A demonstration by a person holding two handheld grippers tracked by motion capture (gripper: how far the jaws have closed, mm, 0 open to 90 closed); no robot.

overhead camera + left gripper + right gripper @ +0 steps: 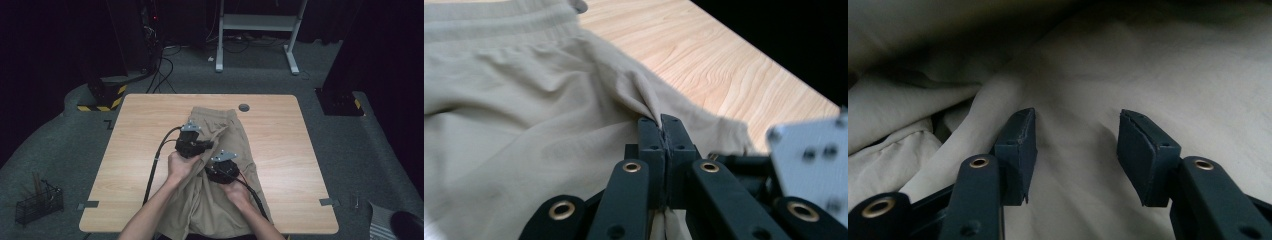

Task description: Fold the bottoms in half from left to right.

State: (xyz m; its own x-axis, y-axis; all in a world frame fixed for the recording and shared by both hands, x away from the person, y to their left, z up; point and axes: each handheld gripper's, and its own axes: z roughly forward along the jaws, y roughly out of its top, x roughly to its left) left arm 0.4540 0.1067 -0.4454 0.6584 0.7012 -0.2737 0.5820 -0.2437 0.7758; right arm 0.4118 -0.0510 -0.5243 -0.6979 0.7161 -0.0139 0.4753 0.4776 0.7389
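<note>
Bare wooden table (135,150) open both sides of my khaki trousers (235,140). My left gripper (207,146) and right gripper (226,172) crowd each other mid-cloth. Round grommet (244,107) beyond waistband.

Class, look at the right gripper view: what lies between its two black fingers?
Only khaki trousers fabric shows beneath the gap; the right gripper stands open, its fingers pinching nothing, seen in the right gripper view.
</note>
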